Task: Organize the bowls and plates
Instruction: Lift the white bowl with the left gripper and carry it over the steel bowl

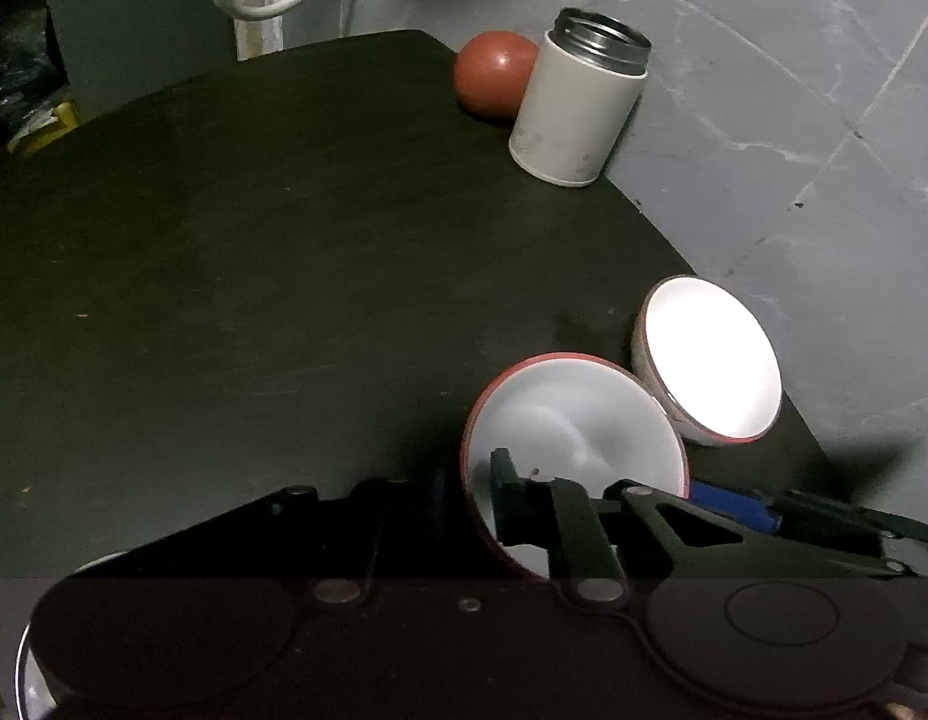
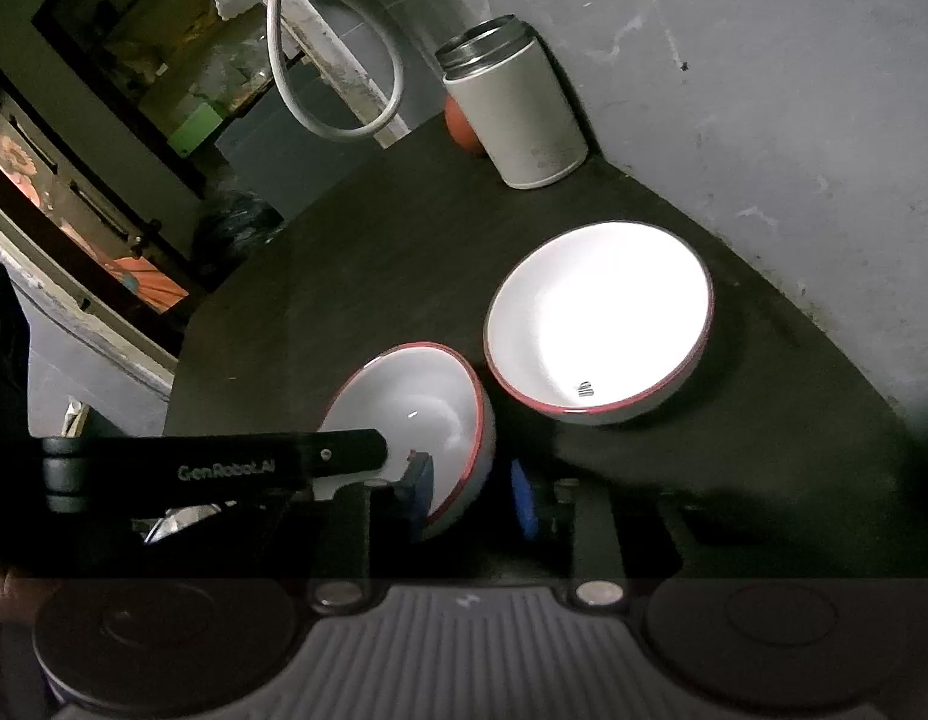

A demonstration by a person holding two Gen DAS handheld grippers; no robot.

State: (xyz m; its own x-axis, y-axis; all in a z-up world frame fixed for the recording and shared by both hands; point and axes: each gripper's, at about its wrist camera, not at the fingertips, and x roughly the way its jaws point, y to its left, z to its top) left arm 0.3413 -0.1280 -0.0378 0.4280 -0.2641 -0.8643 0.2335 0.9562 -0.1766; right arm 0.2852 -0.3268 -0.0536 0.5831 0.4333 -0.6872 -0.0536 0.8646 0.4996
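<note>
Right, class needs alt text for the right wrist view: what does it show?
A tilted red-rimmed white bowl sits between the right gripper's blue-padded fingers. Beyond it, a second bowl rests upright on the dark table, with a white canister behind.

Steel-rimmed canister [image 1: 578,105], perhaps red ball [image 1: 494,72]

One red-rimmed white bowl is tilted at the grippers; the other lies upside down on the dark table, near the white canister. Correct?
Not quite: the second red-rimmed white bowl stands upright on the dark table, its brightly lit inside facing up, as the right wrist view shows. The tilted bowl and the white canister are as stated.
</note>
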